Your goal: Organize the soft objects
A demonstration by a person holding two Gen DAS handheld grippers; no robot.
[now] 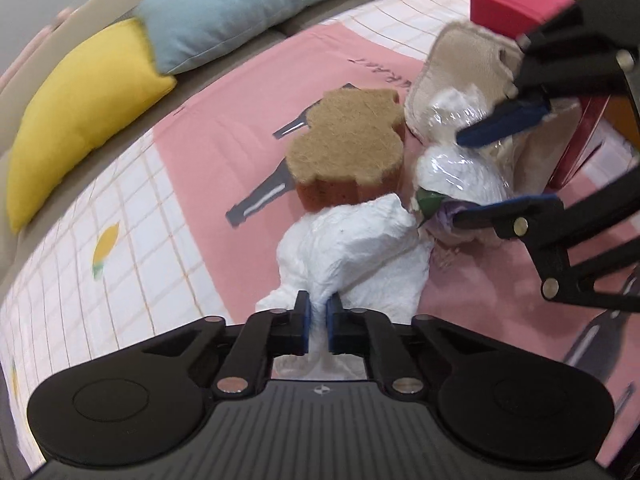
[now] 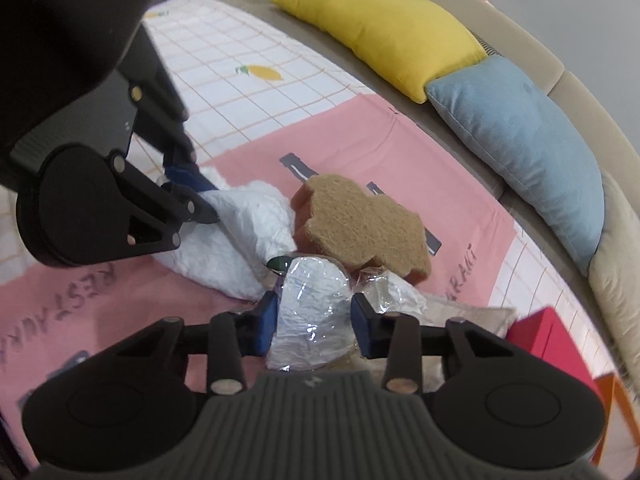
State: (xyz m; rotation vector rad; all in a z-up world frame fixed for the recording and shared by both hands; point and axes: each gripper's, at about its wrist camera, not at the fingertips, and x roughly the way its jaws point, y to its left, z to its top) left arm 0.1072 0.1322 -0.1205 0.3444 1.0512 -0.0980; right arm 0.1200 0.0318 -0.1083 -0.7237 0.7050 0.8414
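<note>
My left gripper is shut on a crumpled white paper towel, which lies on the pink cloth; it also shows in the right wrist view. My right gripper is closed around a white pack wrapped in clear plastic; in the left wrist view the pack sits between its blue fingers. A brown-topped orange sponge sits just behind both objects and shows in the right wrist view. A beige plush item lies behind the pack.
A pink and white checked cloth covers the surface. A yellow cushion and a blue cushion lean along the beige sofa back. A red box stands at the far right, near an orange frame.
</note>
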